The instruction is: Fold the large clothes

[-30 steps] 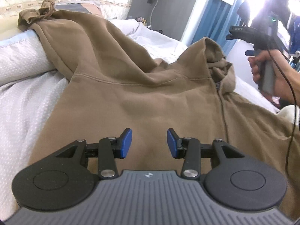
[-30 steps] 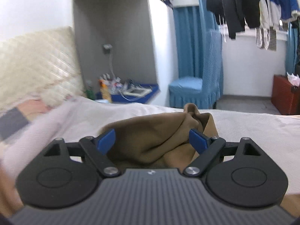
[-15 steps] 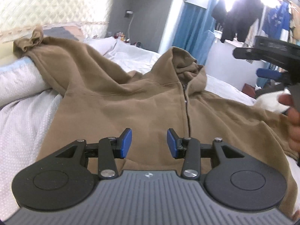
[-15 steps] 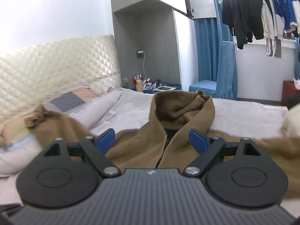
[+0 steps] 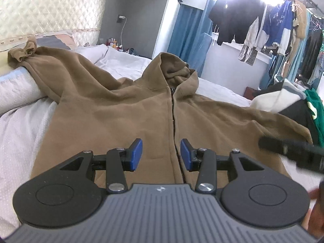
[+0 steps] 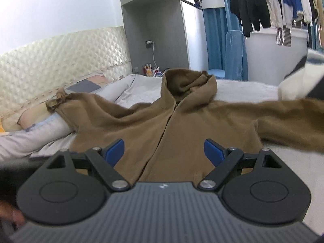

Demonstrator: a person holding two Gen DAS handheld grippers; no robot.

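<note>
A large brown zip hoodie (image 5: 125,113) (image 6: 182,133) lies front-up on the white bed (image 5: 18,125), hood at the far end and sleeves spread left and right. The left sleeve's cuff (image 5: 22,52) rests bunched on a pillow. My left gripper (image 5: 161,154) hovers above the lower front near the zipper, jaws partly apart with nothing between the blue pads. My right gripper (image 6: 164,152) hangs over the hoodie's lower front, jaws wide and empty. A blurred dark part of the right tool (image 5: 291,147) shows at the right of the left wrist view.
Pillows (image 6: 40,133) and a quilted headboard (image 6: 60,60) lie to the left. A pile of other clothes (image 5: 293,103) sits at the right by the sleeve. Hanging garments (image 5: 263,26), blue curtains and a bedside niche with bottles (image 6: 150,70) stand behind the bed.
Both grippers pulled back from the hood toward the hoodie's lower front, so the whole garment now shows. The right tool dropped from high at the right to low beside the left one. Jaw openings are unchanged.
</note>
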